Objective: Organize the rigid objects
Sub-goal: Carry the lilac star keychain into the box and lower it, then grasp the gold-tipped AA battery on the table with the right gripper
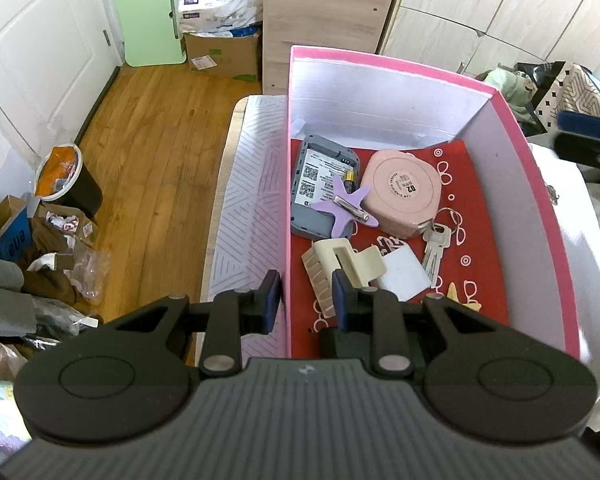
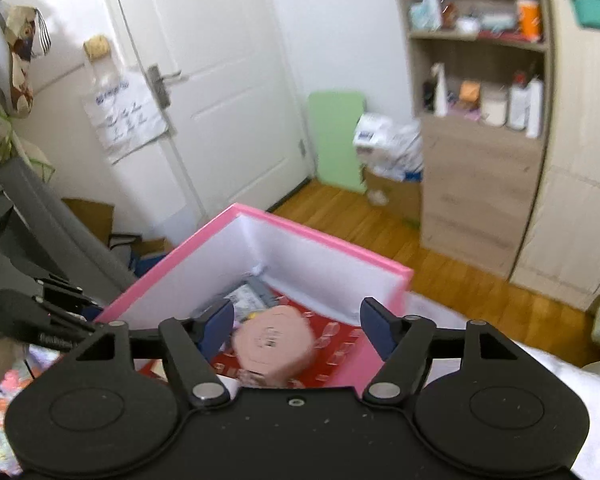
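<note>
The left gripper [image 1: 307, 300] straddles the near-left wall of the pink box [image 1: 289, 208], one finger outside, one inside, jaws narrow; whether the pads actually press the wall cannot be told. The right gripper [image 2: 298, 330] hangs over the box's near side with its jaws spread wide and nothing clamped between them — the round pink case [image 2: 274, 350] lies below the gap, blurred.

Only the left wrist view shows the contents sharply. On the box's red patterned lining sit the pink case [image 1: 402, 194], marked "02" on its lid; a grey device [image 1: 320, 188] face-down with QR-code labels; a purple star-shaped hair clip [image 1: 346, 208] lying across it; a small battery [image 1: 349, 179]; a cream claw clip [image 1: 340, 270] just beside the inner finger; a white card [image 1: 404, 276]; and a pair of keys [image 1: 436, 252] on a ring, touching the case. The right gripper's fingers [image 1: 588, 140] enter at that view's right edge, blurred.

The right wrist view alone shows the white door [image 2: 220, 80] with its metal handle, a printed bag hanging beside it, and an open shelf unit [image 2: 480, 60] holding bottles — labels unreadable.

The box rests on a pale striped bed cover [image 1: 252, 208]. Beyond: wooden floor [image 1: 152, 152], a green board [image 1: 150, 14] against the wall, cardboard boxes, a lined bin [image 1: 66, 178].
</note>
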